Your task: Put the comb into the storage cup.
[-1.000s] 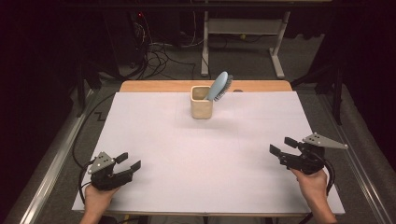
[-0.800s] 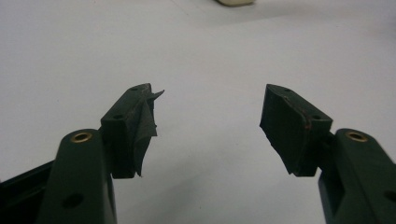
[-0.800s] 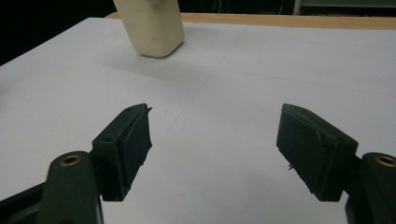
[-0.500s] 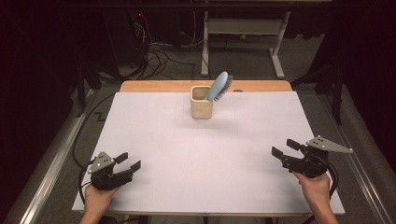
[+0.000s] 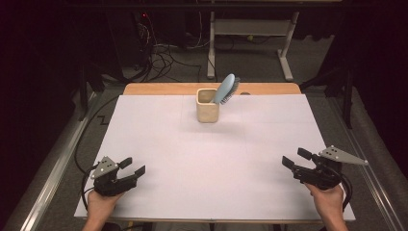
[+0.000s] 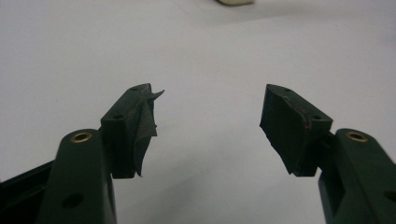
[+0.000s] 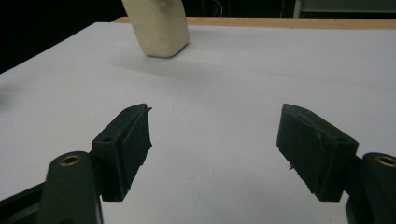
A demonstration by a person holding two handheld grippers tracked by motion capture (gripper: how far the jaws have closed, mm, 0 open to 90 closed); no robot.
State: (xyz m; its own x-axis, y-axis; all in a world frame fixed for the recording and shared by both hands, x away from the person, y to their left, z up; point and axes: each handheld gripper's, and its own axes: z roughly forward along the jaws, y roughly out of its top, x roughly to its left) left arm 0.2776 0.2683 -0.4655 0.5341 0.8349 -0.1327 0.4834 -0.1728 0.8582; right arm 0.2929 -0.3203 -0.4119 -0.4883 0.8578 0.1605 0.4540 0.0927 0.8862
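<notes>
Hairbrush (image 5: 226,88), upper centre, looks light and rigid; grip its blue head above the cup (image 5: 208,107). Both grippers (image 5: 129,169) (image 5: 294,158) stand apart, empty.

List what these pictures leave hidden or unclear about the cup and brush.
- Brush handle: high view, hidden inside the cup.
- Cup's contents: high view, too small and dark to tell.
- Cup top and brush: right gripper view, cut off by the top edge.
- Cup: left gripper view, a sliver of its base at the top edge.
</notes>
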